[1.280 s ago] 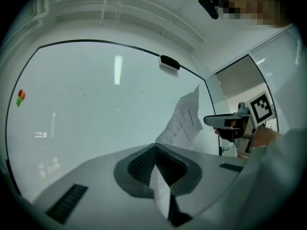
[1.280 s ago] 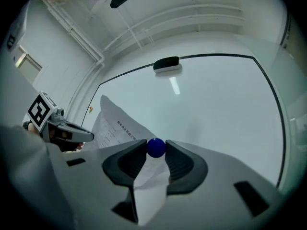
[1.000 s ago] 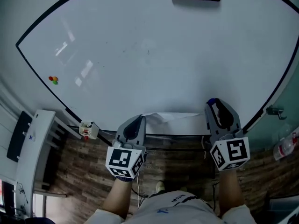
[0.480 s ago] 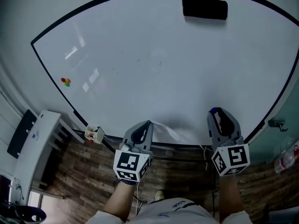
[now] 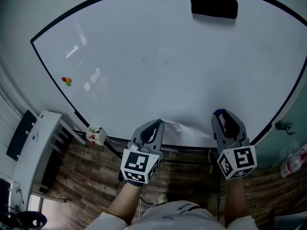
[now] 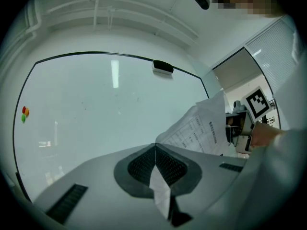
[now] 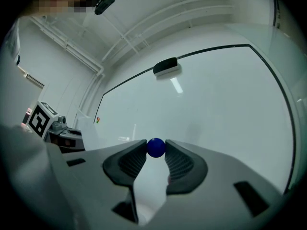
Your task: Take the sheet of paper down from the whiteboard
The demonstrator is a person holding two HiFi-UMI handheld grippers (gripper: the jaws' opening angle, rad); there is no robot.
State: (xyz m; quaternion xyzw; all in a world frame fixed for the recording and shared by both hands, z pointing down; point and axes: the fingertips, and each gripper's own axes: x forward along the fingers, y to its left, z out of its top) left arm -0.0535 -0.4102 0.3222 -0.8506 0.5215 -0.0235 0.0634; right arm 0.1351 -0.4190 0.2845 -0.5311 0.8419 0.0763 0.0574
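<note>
The whiteboard (image 5: pixel 158 56) fills the head view. My left gripper (image 5: pixel 157 123) is at its bottom edge, shut on the printed sheet of paper (image 5: pixel 186 128). In the left gripper view the paper (image 6: pixel 201 131) runs from between the closed jaws of the left gripper (image 6: pixel 155 148) up to the right, off the board. My right gripper (image 5: pixel 220 115) is to the right of the sheet, shut on a small blue ball magnet (image 7: pixel 156 147) pinched at the tips of the right gripper (image 7: pixel 156 150).
A black eraser (image 5: pixel 214 6) sticks to the top right of the board. Red and green magnets (image 5: pixel 66 81) sit at its left. A small box (image 5: pixel 96 135) hangs at the board's lower left corner, above a white shelf (image 5: pixel 33 147). A bottle (image 5: pixel 293 163) lies far right.
The sheet, earlier spread along the board's bottom edge between both grippers, now trails from the left gripper, which has moved right. The right gripper has hardly moved.
</note>
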